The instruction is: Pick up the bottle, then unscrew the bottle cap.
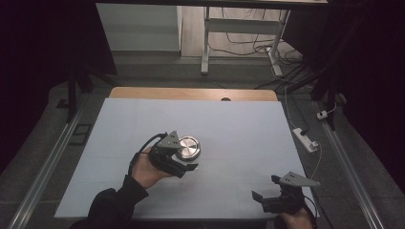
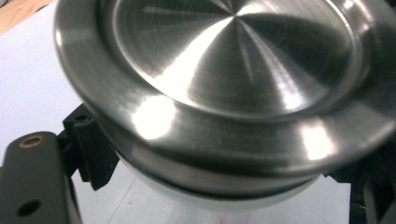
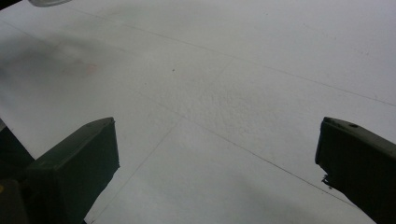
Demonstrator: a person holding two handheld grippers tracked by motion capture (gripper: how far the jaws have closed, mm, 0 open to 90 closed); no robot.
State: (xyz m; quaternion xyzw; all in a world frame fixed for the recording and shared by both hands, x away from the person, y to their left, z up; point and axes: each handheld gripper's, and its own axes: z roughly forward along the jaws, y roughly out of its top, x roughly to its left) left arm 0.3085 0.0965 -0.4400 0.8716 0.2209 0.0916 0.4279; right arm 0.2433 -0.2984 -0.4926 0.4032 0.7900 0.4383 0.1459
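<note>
Dim floor and tangled cables surround our desk (image 1: pixel 239 124), whose top is covered by a pale sheet with a strip of bare wood showing along its far edge. Beyond it stands the white frame of another table (image 1: pixel 206 45), and a white power strip (image 1: pixel 305 139) lies on the floor just off the desk's right side.

Near the middle of the sheet, a little to the left, we see a round metal lid (image 1: pixel 187 148), shiny, with a broad flat rim and a shallow sunken centre. Our left gripper (image 1: pixel 184 160) is at it from the near left side, held in the left hand (image 1: pixel 145 169), whose dark sleeve comes in from the bottom edge. In the left gripper view the lid (image 2: pixel 224 70) sits very close to the camera, tilted, its rim passing between the two black jaws; one ridged pad (image 2: pixel 95 149) touches the underside of the rim at the left, and the other jaw is dark at the lower right edge. We take the left gripper as closed on the lid's rim.

Our right gripper (image 1: pixel 267 188) is well apart from the lid, at the near right corner of the desk. In the right gripper view its jaws stand wide, with nothing but the pale sheet (image 3: pixel 224 93) between them.
</note>
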